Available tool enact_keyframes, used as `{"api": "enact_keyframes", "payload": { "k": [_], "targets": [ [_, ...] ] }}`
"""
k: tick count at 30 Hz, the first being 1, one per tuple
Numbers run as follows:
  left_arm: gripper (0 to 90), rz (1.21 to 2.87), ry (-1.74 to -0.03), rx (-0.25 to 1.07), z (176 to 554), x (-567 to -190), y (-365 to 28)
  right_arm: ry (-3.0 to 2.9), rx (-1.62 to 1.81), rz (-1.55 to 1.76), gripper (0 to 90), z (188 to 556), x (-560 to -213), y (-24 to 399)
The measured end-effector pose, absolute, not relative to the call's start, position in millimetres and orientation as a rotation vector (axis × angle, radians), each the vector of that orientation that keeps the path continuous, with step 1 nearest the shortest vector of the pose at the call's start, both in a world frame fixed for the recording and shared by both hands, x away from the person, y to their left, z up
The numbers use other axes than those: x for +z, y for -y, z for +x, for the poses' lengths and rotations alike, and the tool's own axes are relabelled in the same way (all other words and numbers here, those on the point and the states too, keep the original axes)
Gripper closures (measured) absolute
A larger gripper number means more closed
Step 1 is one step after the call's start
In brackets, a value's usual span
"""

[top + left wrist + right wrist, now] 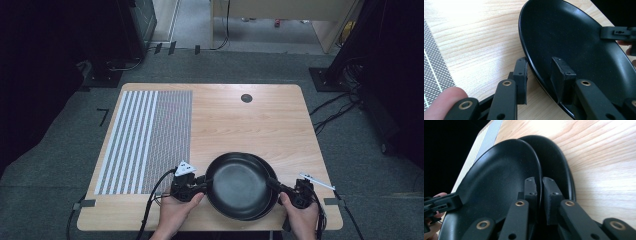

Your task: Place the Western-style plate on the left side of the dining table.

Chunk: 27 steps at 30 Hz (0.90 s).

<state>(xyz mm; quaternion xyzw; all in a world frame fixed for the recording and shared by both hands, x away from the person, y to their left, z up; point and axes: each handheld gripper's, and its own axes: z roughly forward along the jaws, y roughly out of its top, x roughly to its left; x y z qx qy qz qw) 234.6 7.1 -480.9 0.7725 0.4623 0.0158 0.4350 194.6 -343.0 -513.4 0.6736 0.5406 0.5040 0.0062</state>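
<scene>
In the high view, two black plates are sitting stacked at the near edge of the wooden bench (240, 120), the upper plate (239, 184) shifted a little to the left over the lower plate (270, 192). The left gripper (202, 185) is meeting the upper plate's left rim and the right gripper (280, 187) its right rim, each in a hand. A striped and gridded mat (147, 137) is lying on the bench's left half.

In the left gripper view, the fingers (520, 77) are straddling the upper plate's (574, 50) rim, one outside and one inside; it is hard to tell whether both are pressing on it.

In the right gripper view, the fingers (550, 195) are pinching the upper plate's (499, 182) rim, nearly pressed together, with the lower plate (556, 160) showing just behind.
</scene>
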Motion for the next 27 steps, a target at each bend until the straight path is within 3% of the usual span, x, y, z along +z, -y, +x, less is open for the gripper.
{"api": "enact_keyframes", "payload": {
  "k": [17, 27],
  "targets": [
    [68.5, 1.844, -1.183, -0.029, 227.7, -485.8, -10.1, -1.434, 1.764, 2.258, 85.7, 189.7, -525.3, 340.5],
    [68.9, 1.838, -1.183, -0.011, 224.9, -470.4, -14.0, -1.404, 1.763, 2.247, 85.6, 182.9, -512.2, 333.3]
  ]
}}
